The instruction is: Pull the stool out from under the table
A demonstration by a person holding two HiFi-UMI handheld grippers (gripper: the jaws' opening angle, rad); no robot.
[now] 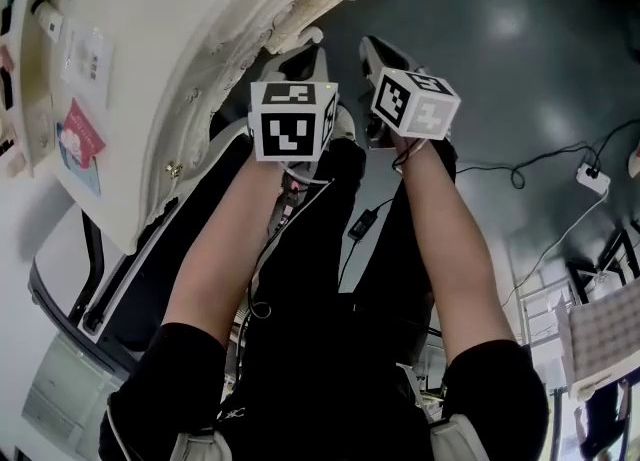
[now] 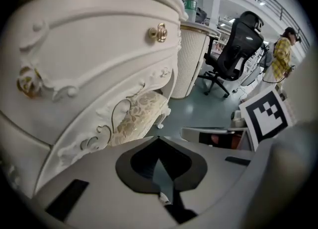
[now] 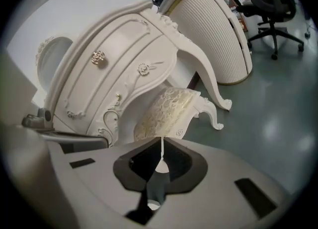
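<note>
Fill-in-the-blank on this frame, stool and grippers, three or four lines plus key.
The stool stands ___ the white table.
The right gripper has its jaws ___, nothing between them.
The left gripper holds ___.
The office chair is ___ in colour.
Missing words: under; shut; nothing; black.

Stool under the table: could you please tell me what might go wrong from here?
The left gripper and right gripper are both shut and empty; unless opened, they may only bump the stool. The stool sits beside the curved leg of the table; pulled askew, it could catch there. A cable lies on the floor and might snag.
</note>
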